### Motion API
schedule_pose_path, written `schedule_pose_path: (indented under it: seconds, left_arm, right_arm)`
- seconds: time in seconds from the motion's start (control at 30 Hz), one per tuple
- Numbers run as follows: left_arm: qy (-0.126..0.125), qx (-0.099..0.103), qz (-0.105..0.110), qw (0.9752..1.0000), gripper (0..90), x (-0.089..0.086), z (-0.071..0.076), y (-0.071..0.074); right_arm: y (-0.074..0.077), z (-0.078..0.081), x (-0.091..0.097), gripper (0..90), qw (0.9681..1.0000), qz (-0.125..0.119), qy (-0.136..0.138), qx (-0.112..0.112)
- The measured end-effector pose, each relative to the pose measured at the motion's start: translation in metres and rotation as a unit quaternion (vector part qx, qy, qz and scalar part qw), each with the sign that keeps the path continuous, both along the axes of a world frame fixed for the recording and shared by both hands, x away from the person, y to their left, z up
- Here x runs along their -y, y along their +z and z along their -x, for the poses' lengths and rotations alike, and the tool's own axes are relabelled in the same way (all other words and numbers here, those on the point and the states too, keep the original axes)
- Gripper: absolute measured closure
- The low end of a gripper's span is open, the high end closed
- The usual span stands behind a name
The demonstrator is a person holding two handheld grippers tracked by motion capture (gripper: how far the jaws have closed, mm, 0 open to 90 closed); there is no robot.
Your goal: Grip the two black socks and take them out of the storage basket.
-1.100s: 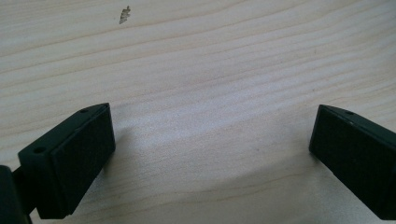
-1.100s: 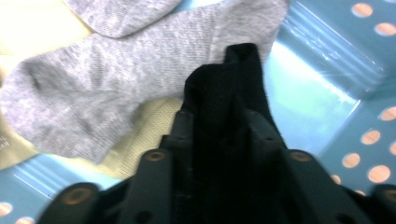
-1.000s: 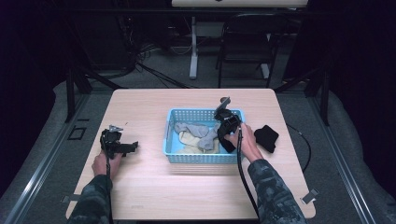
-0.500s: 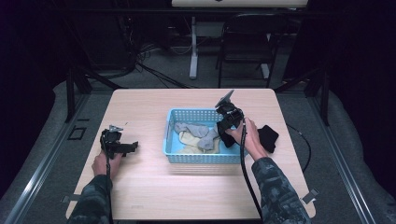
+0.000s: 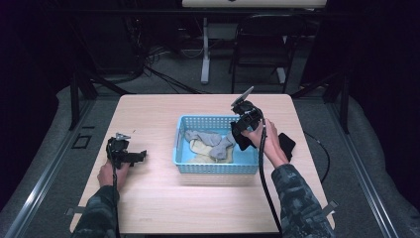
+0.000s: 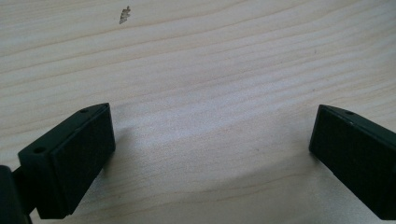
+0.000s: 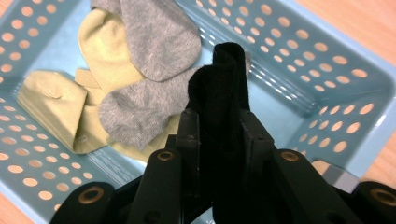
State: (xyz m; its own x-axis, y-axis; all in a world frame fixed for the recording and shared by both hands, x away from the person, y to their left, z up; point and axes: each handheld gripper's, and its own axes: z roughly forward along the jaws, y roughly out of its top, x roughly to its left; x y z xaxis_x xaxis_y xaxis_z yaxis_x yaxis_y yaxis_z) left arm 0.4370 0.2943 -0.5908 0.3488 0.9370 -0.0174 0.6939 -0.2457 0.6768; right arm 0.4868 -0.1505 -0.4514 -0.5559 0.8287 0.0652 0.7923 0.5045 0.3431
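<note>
A blue perforated basket [image 5: 184, 162] [image 7: 327, 88] stands mid-table and holds grey socks [image 5: 210, 139] [image 7: 154, 42] and yellow socks [image 5: 198, 148] [image 7: 56, 107]. My right gripper [image 5: 240, 135] [image 7: 219, 121] hangs over the basket's right part, shut on a black sock [image 7: 222, 107] [image 5: 242, 141] that dangles above the other socks. Another black sock [image 5: 286, 145] lies on the table right of the basket. My left gripper [image 5: 134, 157] [image 6: 210, 144] rests open on the bare wood at the left, nothing between its fingers.
The light wooden table [image 5: 148, 114] has free room in front of and behind the basket. A chair [image 5: 262, 44] and a stand's leg [image 5: 204, 54] are on the floor beyond the far edge.
My right gripper has risen with the black sock, lifting it up over the basket's right side. The left hand has stayed put.
</note>
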Motion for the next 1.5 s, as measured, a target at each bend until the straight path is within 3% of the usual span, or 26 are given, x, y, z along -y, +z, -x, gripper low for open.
schedule_pose_path:
  seconds: [0.37,1.17,1.5]
  left_arm:
    - [0.000,0.000,0.000,1.0000,0.2,0.000,0.000,0.000]
    - [0.000,0.001,0.000,1.0000,0.2,0.000,0.000,0.000]
    - [0.000,0.001,0.000,1.0000,0.2,0.000,0.000,0.000]
  right_arm:
    - [0.017,0.001,0.005,72.9,0.9997,-0.019,0.003,0.012]
    - [0.051,0.008,0.012,73.0,0.9988,-0.033,0.008,0.036]
    - [0.074,0.015,0.032,73.0,0.9977,-0.036,-0.007,0.056]
